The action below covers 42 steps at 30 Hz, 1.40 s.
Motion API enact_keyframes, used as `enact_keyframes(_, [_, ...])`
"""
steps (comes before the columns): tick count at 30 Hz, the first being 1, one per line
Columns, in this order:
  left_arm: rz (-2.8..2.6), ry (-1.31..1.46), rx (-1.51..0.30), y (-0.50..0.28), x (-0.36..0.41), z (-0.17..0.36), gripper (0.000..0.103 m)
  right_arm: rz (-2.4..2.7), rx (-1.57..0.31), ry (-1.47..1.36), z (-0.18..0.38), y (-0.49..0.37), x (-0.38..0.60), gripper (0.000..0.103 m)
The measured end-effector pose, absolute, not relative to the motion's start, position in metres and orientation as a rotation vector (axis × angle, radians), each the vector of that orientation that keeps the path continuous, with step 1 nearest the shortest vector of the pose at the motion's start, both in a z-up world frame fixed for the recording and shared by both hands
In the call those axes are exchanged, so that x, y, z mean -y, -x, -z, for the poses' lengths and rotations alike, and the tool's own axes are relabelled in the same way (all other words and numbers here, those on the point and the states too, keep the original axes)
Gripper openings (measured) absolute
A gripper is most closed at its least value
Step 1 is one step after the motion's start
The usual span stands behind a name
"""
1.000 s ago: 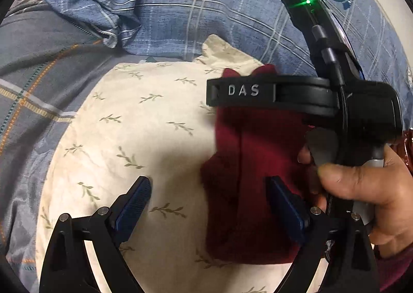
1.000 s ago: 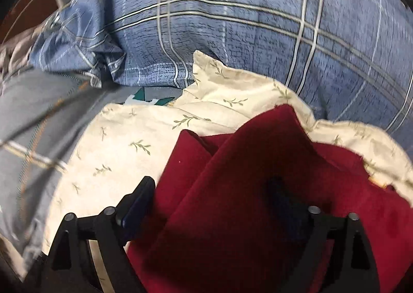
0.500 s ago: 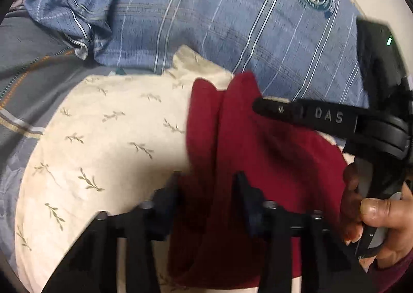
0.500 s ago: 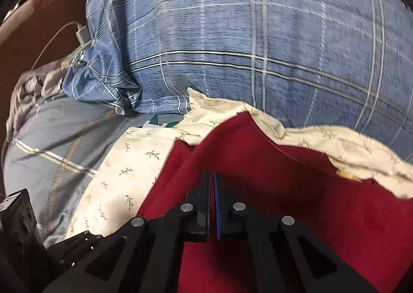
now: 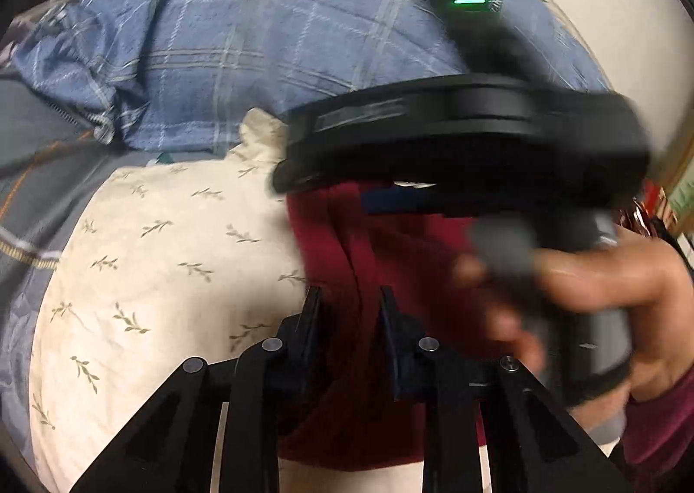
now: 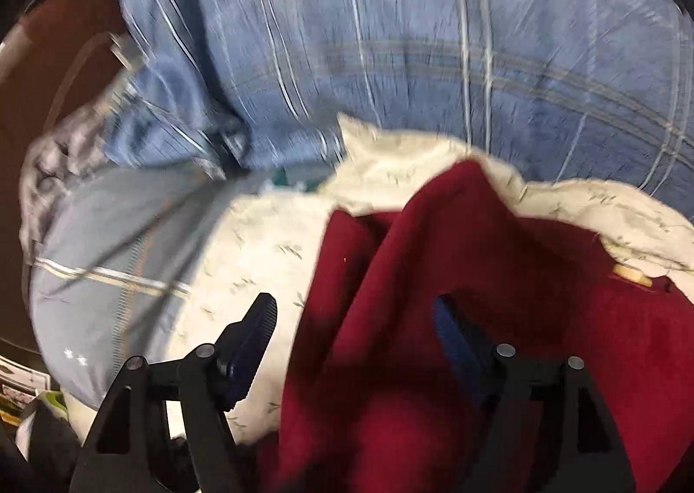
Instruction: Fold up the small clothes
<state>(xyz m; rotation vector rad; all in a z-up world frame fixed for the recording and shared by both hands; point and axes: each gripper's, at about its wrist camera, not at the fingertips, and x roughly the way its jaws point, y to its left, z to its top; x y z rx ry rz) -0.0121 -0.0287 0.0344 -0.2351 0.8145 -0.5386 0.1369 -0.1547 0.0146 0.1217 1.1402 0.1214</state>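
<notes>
A dark red garment [image 5: 390,241] lies bunched on a cream leaf-print pillow [image 5: 165,254]. My left gripper [image 5: 349,306] has its jaws closing, and the pads pinch a raised fold of the red cloth. In the left wrist view a hand [image 5: 607,289] holds the right gripper's black housing [image 5: 477,133], blurred, above the garment. In the right wrist view my right gripper [image 6: 353,319] hangs over the red garment [image 6: 477,241]. Its jaws are opening wide. Cloth lies between the fingers but the pads do not press it.
A blue plaid pillow [image 5: 260,37] rises behind the cream one. Grey striped bedding [image 6: 108,241] lies to the left, with a brown headboard [image 6: 52,59] beyond it. A pale wall [image 5: 607,15] shows at the top right. Papers [image 6: 17,389] lie at the lower left.
The left jaws went from wide open to pinching a fold of red cloth. The right jaws shut on the cloth, then sprang open again. Both grippers rose a little.
</notes>
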Motion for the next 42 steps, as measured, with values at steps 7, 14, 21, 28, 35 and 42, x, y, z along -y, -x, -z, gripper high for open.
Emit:
enact_keyframes(7, [0.515,0.236,-0.852,0.008,0.022,-0.035,0.036,-0.124,-1.059,-0.025,-0.016,-0.125,0.165,0.019])
enact_keyframes(14, [0.51,0.16,-0.826,0.024,0.022,-0.04,0.079,-0.133,-0.963,-0.103,-0.039,-0.103,0.188,0.016])
enact_keyframes(21, [0.464,0.156,-0.856,0.016,0.026,-0.031,0.077,-0.15,-0.965,-0.129,-0.044,-0.097,0.196,0.016])
enact_keyframes(28, [0.52,0.127,-0.88,0.013,0.04,-0.026,0.021,-0.129,-1.008,-0.177,-0.038,-0.102,0.198,0.03])
enact_keyframes(35, [0.545,0.123,-0.871,0.017,0.037,-0.03,0.019,-0.114,-1.073,-0.141,-0.02,-0.121,0.181,0.056])
enact_keyframes(42, [0.54,0.119,-0.857,0.022,0.035,-0.034,0.017,-0.113,-0.989,-0.217,-0.017,-0.107,0.195,0.024])
